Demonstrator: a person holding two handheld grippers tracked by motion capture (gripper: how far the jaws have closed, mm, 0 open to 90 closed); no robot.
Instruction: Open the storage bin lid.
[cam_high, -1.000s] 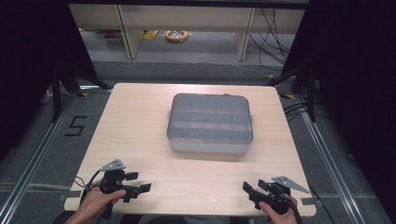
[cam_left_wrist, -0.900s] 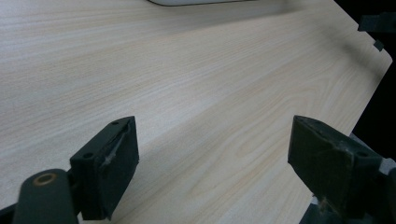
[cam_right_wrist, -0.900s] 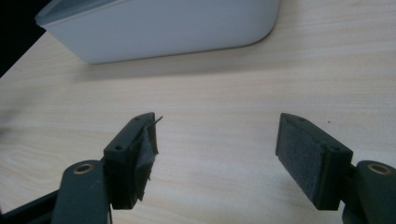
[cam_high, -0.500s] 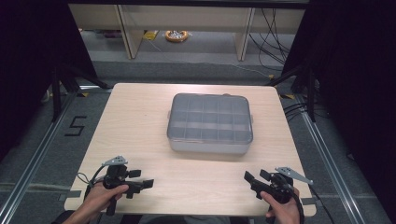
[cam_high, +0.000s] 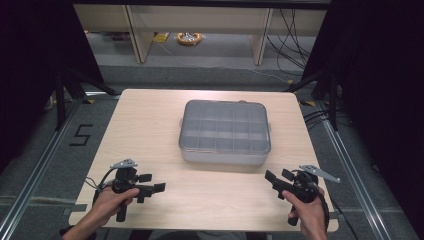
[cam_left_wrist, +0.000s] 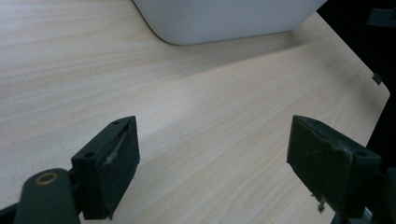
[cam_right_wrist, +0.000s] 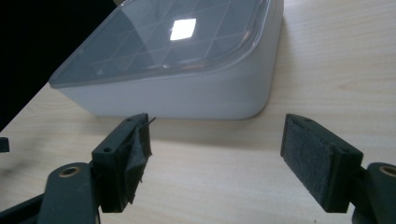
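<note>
While both hover near box (cam_high: 225, 131) | left gripper (cam_high: 152, 183) jaws apart, empty | right gripper (cam_high: 278, 178) jaws just opening, empty

The grey plastic compartment box with a clear lid (cam_left_wrist: 224, 18) is cut off by the top edge in the left gripper view, leaving just a rounded corner. In the right gripper view its far end runs off the frame. Glare on the lid hides what the compartments hold, and the yellow object on the floor (cam_high: 190, 38) is too small to identify.
</note>
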